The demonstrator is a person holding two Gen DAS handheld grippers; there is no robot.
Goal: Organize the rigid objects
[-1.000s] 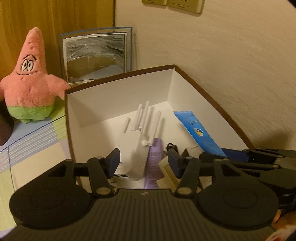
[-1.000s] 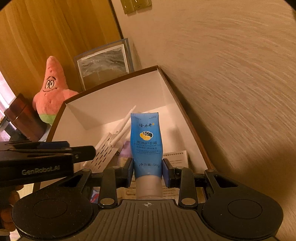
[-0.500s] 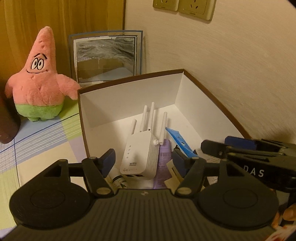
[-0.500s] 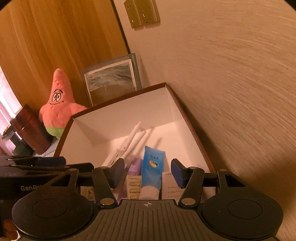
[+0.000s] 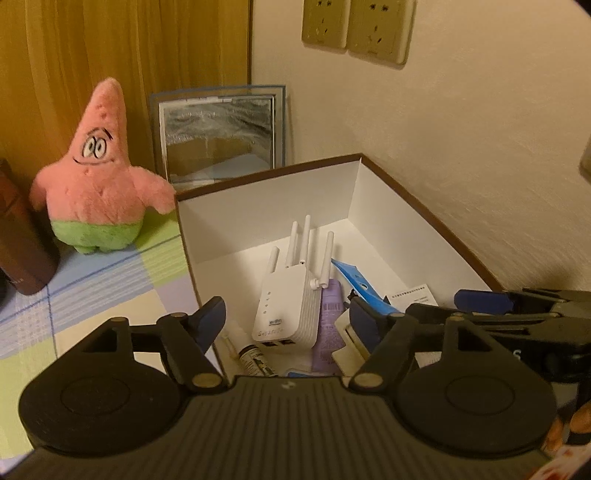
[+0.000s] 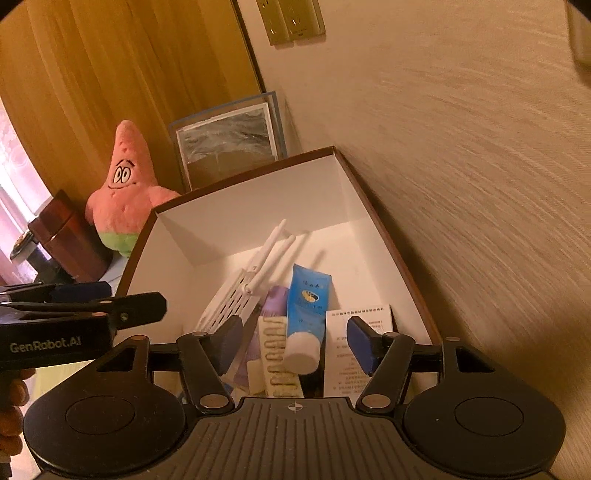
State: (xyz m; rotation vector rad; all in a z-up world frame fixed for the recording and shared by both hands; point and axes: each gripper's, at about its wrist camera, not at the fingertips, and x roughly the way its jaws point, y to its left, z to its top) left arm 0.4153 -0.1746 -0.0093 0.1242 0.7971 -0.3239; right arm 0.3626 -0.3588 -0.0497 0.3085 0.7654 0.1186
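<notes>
Both tongs, left (image 5: 286, 314) and right (image 6: 293, 338), jaws just opened and empty, above the box (image 6: 384, 236); blue tube (image 6: 306, 314) lies directly ahead of the right, lengthwise, cap nearest.

A pink star plush (image 5: 98, 177) is stood on the checked cloth (image 5: 92, 291), a framed picture (image 5: 218, 136) is leaned in the corner, a brown container (image 5: 18, 240) sits left, wall sockets (image 5: 356, 27) are mounted above.

White router (image 5: 286, 308), blue tube (image 6: 306, 315) inside box (image 6: 258, 199)
</notes>
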